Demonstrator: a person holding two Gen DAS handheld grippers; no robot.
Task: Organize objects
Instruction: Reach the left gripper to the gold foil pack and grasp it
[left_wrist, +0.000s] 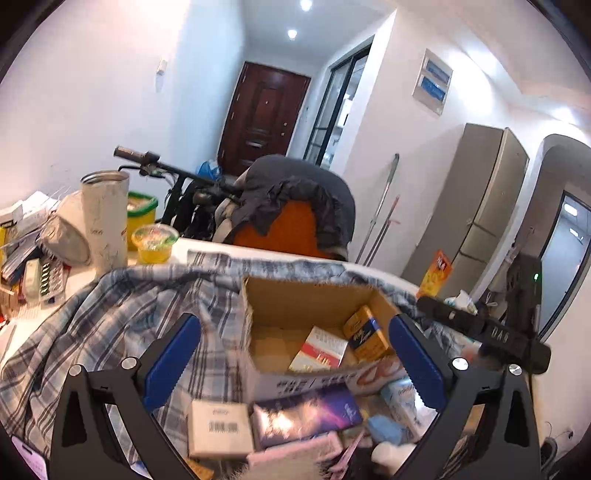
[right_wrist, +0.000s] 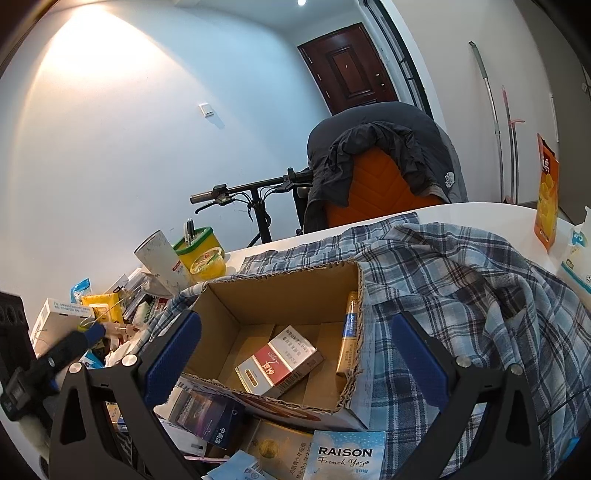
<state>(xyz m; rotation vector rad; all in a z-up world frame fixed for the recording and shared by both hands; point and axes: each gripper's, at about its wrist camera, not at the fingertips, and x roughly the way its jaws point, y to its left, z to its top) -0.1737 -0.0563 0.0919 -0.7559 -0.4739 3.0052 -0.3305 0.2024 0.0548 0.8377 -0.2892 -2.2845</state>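
An open cardboard box (left_wrist: 280, 299) (right_wrist: 258, 295) stands on a plaid shirt (left_wrist: 122, 314) (right_wrist: 461, 280). Inside it lie a red-and-white pack (left_wrist: 320, 350) (right_wrist: 279, 360) and a yellow-and-blue pack (left_wrist: 367, 332) (right_wrist: 350, 332) leaning on the box's right wall. My left gripper (left_wrist: 295, 360) is open over loose boxes in front: a white box (left_wrist: 219, 428), a dark purple pack (left_wrist: 306, 413). My right gripper (right_wrist: 295, 360) is open just before the box, nothing between its fingers. The other gripper's body shows at the right edge (left_wrist: 487, 332) and at the left edge (right_wrist: 48, 362).
A cluttered pile (right_wrist: 96, 310) of small packages, a marbled tumbler (left_wrist: 105, 218), a yellow jelly cup (left_wrist: 155, 242) and a green-rimmed tub (right_wrist: 197, 243) sit at the table's left. An orange chair with a dark jacket (left_wrist: 295, 199) and a bicycle (right_wrist: 255, 199) stand behind. An orange snack bag (right_wrist: 546, 192) stands at the right.
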